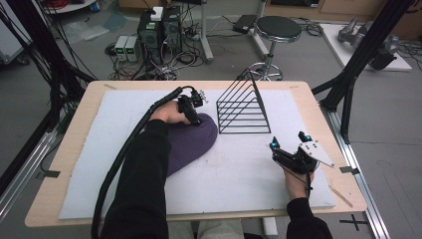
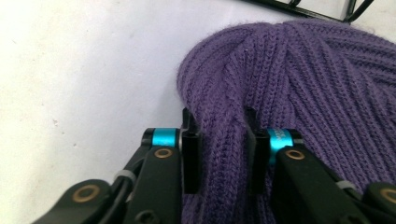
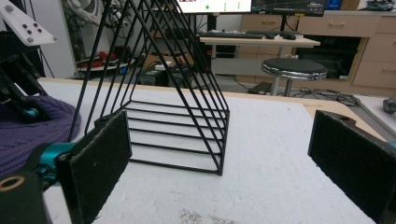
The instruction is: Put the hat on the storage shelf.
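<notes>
Hat (image 1: 191, 142): near half hidden under left sleeve (image 1: 144, 174). Rack (image 3: 173, 93) top cut by frame edge in right gripper view.

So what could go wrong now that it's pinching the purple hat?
The left gripper pinches just a narrow fold of the purple knit hat, so the fold might slip out when lifted. The black wire rack stands close beside the hat, so a swinging hat could snag on its wires. The right gripper waits open, away from the hat, and can't help catch it.
</notes>
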The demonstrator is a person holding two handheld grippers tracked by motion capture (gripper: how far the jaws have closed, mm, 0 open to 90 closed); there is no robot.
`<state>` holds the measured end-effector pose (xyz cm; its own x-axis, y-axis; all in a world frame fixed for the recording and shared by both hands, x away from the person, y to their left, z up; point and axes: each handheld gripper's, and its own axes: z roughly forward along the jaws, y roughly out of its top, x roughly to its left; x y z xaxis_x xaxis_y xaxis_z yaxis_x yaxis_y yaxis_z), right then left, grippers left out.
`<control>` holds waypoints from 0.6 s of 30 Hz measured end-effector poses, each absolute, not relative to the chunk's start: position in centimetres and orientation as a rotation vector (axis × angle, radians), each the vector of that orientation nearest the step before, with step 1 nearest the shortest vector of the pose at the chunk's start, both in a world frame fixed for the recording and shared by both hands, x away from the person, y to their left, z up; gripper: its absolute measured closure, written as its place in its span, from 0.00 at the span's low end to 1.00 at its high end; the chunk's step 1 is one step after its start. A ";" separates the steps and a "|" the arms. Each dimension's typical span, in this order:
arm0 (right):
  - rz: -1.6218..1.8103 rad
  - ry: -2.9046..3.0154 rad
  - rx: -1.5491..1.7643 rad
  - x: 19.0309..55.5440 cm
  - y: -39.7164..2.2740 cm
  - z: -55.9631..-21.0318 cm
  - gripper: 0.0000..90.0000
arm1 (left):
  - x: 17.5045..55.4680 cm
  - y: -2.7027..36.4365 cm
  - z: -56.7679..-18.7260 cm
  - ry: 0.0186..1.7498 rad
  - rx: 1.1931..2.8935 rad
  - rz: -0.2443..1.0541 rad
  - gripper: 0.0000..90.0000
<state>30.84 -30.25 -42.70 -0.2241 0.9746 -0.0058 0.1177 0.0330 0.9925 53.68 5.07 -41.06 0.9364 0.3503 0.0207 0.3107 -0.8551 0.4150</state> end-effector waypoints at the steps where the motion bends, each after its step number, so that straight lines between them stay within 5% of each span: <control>1: 1.299 1.476 1.168 30.8 -30.3 -42.7 0.06 | 53.7 5.1 -41.0 0.491 2.680 0.130 0.84; 9: 1.302 1.476 1.165 30.7 -30.2 -42.7 0.06 | 52.2 4.6 -40.7 0.472 2.695 0.292 0.87; 18: 1.312 1.469 1.172 30.7 -30.3 -42.6 0.06 | 50.5 6.9 -38.9 0.541 2.526 0.311 0.88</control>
<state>30.65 -30.27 -42.59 -0.2264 0.9740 0.0045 0.1143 0.0220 0.9932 50.47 6.88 -38.89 0.8933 0.4362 0.1086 0.3135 -0.7777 0.5449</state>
